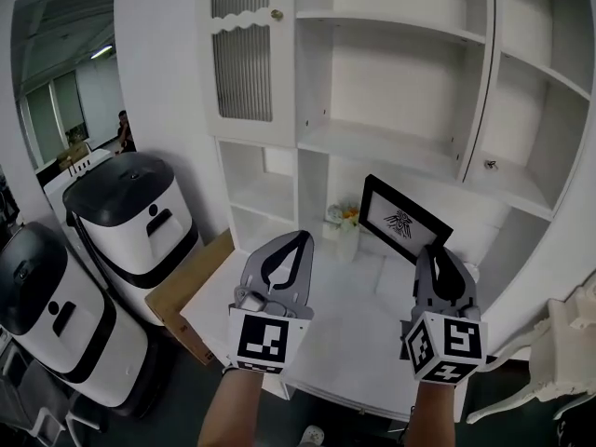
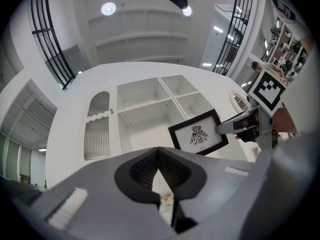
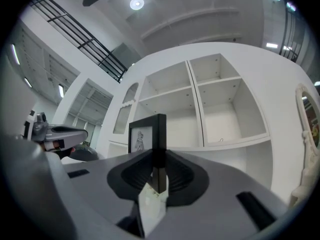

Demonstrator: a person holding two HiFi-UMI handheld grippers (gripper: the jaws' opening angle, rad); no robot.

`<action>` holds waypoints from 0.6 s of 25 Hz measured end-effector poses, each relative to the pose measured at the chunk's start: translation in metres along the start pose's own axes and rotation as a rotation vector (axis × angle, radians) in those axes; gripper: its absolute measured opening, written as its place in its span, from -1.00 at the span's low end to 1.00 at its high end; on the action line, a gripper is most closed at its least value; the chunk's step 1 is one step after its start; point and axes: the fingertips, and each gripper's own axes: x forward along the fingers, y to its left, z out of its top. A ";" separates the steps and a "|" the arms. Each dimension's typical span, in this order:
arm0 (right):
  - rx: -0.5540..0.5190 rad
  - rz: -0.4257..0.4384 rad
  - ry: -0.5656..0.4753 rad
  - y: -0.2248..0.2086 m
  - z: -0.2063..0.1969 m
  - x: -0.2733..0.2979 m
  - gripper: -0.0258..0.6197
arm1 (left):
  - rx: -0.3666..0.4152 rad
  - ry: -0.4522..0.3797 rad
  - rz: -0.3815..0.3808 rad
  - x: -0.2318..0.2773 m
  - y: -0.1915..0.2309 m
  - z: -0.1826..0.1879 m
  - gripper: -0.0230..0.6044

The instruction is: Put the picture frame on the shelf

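Observation:
The picture frame (image 1: pixel 402 220) is black with a white print of a bird. My right gripper (image 1: pixel 436 255) is shut on its lower right edge and holds it tilted above the white counter (image 1: pixel 317 319), in front of the shelf unit (image 1: pixel 391 142). In the right gripper view the frame (image 3: pixel 148 133) stands edge-on between the jaws of my right gripper (image 3: pixel 159 156). My left gripper (image 1: pixel 300 241) hovers to the frame's left with its jaws together and nothing in them. The left gripper view shows the frame (image 2: pixel 196 134) beyond my left gripper (image 2: pixel 159 152).
A small vase of flowers (image 1: pixel 345 223) stands at the back of the counter, just left of the frame. A ribbed-glass cabinet door (image 1: pixel 242 54) is at the upper left. Two white-and-black machines (image 1: pixel 130 214) and a cardboard sheet (image 1: pixel 186 291) stand on the left, a white chair (image 1: pixel 559 343) on the right.

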 end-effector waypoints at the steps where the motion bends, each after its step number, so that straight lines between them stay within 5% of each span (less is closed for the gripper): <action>1: -0.003 -0.001 -0.001 -0.002 0.001 0.008 -0.68 | 0.001 -0.001 -0.004 0.008 0.004 -0.004 -0.90; 15: -0.060 -0.066 -0.067 -0.036 0.035 0.064 -0.68 | -0.030 -0.014 -0.077 0.090 0.002 -0.024 -0.90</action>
